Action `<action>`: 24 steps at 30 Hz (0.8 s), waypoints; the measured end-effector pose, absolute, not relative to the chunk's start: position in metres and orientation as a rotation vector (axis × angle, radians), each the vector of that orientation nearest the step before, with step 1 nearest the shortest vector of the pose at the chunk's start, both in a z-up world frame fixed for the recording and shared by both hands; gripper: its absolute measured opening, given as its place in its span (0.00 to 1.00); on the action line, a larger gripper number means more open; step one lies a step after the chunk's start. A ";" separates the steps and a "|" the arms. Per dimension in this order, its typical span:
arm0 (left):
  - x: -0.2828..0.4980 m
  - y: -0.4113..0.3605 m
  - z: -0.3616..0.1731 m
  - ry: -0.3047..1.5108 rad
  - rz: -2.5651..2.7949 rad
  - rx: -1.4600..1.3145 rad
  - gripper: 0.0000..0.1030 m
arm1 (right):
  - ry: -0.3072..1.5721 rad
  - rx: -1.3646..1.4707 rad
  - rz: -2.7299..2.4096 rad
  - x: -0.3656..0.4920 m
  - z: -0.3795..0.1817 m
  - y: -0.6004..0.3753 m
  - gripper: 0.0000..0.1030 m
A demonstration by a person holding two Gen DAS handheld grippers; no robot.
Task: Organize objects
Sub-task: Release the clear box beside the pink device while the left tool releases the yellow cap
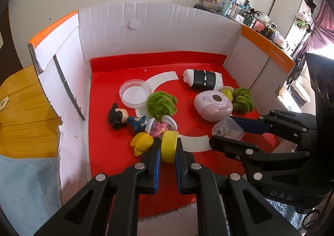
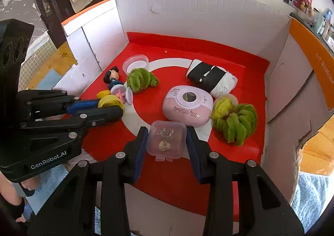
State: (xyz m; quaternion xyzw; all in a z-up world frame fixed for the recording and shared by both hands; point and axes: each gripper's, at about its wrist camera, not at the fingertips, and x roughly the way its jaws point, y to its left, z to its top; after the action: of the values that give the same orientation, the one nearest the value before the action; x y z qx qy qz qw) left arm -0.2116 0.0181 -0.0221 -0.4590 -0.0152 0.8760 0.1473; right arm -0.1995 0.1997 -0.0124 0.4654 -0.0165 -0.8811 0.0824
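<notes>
Left tool [image 1: 168,148] pinching yellow foam disc [image 1: 169,146], right tool [image 2: 166,142] around clear plastic box [image 2: 166,139]

Count of contents inside one cardboard box [image 2: 187,6]:

- Tools: two, the left tool [image 1: 168,148] and the right tool [image 2: 166,142].
- Yellow rings: one [image 1: 168,146], between the left tool's fingers.
- Clear cases: one [image 2: 166,138], between the right tool's fingers.
- Green fuzzy bundles: two, one [image 2: 141,79] at 11 o'clock of the pink camera, one [image 2: 238,125] at 4 o'clock of it.
- Pink cameras: one [image 2: 187,106].
- Black-and-white rolls: one [image 2: 210,76].
- Clear round dishes: one [image 2: 135,63].
- Figurines: two seen clearly, a dark-haired one [image 2: 111,78] and a pink one [image 2: 123,92]; one further yellow piece [image 1: 142,142], kind uncertain.
</notes>
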 end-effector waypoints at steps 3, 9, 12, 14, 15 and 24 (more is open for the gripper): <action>-0.211 0.018 -0.022 -0.042 2.521 -1.321 0.12 | -0.051 1.384 -2.632 -0.199 -0.012 0.200 0.35; -0.211 0.018 -0.022 -0.045 2.521 -1.319 0.18 | -0.044 1.372 -2.641 -0.199 -0.012 0.198 0.57; -0.209 0.019 -0.021 -0.035 2.534 -1.312 0.28 | -0.050 1.362 -2.643 -0.197 -0.011 0.198 0.57; -0.209 0.018 -0.021 -0.033 2.536 -1.313 0.28 | -0.055 1.357 -2.645 -0.197 -0.010 0.198 0.57; -0.209 0.018 -0.021 -0.037 2.536 -1.313 0.28 | -0.060 1.354 -2.645 -0.196 -0.010 0.199 0.57; -0.201 0.012 -0.016 -0.046 2.564 -1.293 0.36 | -0.075 1.323 -2.663 -0.187 -0.003 0.198 0.64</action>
State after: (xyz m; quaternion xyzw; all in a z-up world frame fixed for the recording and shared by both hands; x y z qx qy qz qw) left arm -0.2012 0.0125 -0.0163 -0.4462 -0.0158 0.8846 0.1345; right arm -0.1865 0.1979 -0.0030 0.4431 -0.0250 -0.8922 0.0833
